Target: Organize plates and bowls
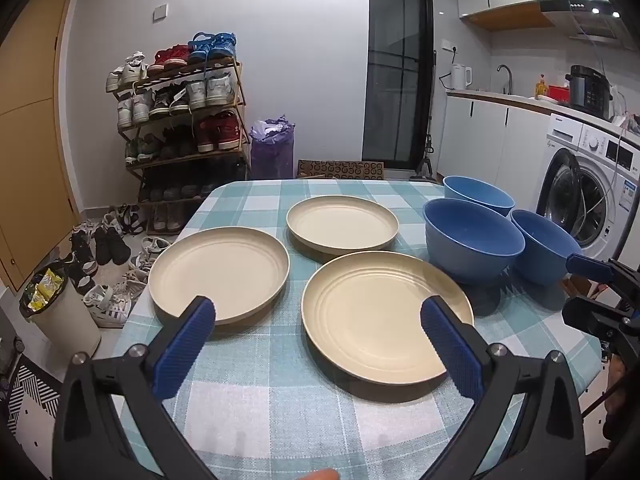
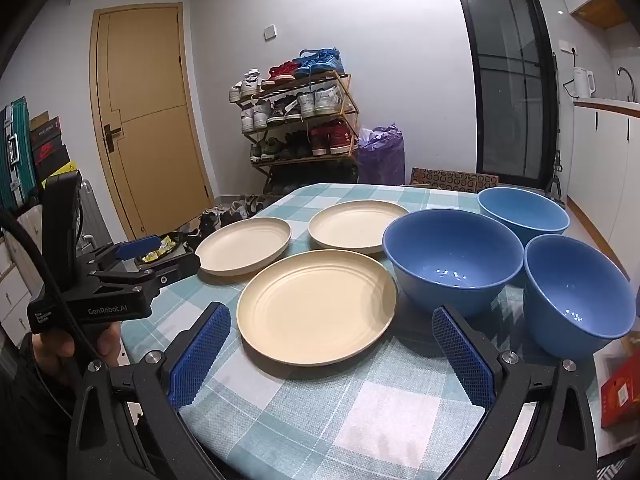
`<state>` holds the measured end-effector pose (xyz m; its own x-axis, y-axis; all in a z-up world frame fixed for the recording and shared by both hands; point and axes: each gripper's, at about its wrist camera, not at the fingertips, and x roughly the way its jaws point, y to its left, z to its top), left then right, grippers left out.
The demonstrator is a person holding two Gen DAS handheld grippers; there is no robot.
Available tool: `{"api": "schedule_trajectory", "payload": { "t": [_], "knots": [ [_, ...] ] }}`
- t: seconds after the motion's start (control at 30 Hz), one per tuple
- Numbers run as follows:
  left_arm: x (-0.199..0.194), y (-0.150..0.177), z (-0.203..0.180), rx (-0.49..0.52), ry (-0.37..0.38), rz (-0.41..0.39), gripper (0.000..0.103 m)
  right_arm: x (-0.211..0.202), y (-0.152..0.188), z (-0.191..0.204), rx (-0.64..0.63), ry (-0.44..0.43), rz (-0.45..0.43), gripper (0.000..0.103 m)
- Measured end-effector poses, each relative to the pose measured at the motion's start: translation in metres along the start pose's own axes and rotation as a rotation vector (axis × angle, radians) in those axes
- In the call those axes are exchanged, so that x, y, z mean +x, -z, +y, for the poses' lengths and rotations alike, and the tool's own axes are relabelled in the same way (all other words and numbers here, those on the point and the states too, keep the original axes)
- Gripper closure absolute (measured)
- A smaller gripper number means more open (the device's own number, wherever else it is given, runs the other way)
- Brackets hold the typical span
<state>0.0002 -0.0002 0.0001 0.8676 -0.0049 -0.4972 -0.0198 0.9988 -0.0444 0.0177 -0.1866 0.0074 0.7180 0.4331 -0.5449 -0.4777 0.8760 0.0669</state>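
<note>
Three cream plates lie apart on a teal checked tablecloth: a near plate (image 1: 380, 320) (image 2: 316, 306), a left plate (image 1: 218, 274) (image 2: 244, 248) and a far plate (image 1: 342, 224) (image 2: 358, 226). To their right stand three blue bowls: a middle bowl (image 1: 472, 246) (image 2: 452, 258), a far bowl (image 1: 478, 194) (image 2: 522, 214) and a right bowl (image 1: 542, 252) (image 2: 578, 300). My left gripper (image 1: 318, 316) is open above the table's near edge, before the near and left plates, nothing between its fingers. My right gripper (image 2: 332, 320) is open too, empty, facing the near plate and middle bowl.
The table (image 2: 360, 408) fills the foreground. Beyond its left edge are a full bin (image 1: 60, 312), loose shoes on the floor and a shoe rack (image 1: 184, 120). A washing machine (image 1: 592, 192) and counter stand right. A hand holds the left gripper's body (image 2: 108, 280) at the table's left.
</note>
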Motion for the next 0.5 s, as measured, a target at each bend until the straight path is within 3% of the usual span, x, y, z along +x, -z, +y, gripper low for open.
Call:
{"api": "schedule_trajectory", "payload": {
  "t": [0.5],
  "knots": [
    [0.0022,-0.0033,0.0034,0.007,0.002,-0.006,0.000,-0.0003,0.0008,-0.0001,-0.003,-0.002,-0.011,0.000]
  ]
}}
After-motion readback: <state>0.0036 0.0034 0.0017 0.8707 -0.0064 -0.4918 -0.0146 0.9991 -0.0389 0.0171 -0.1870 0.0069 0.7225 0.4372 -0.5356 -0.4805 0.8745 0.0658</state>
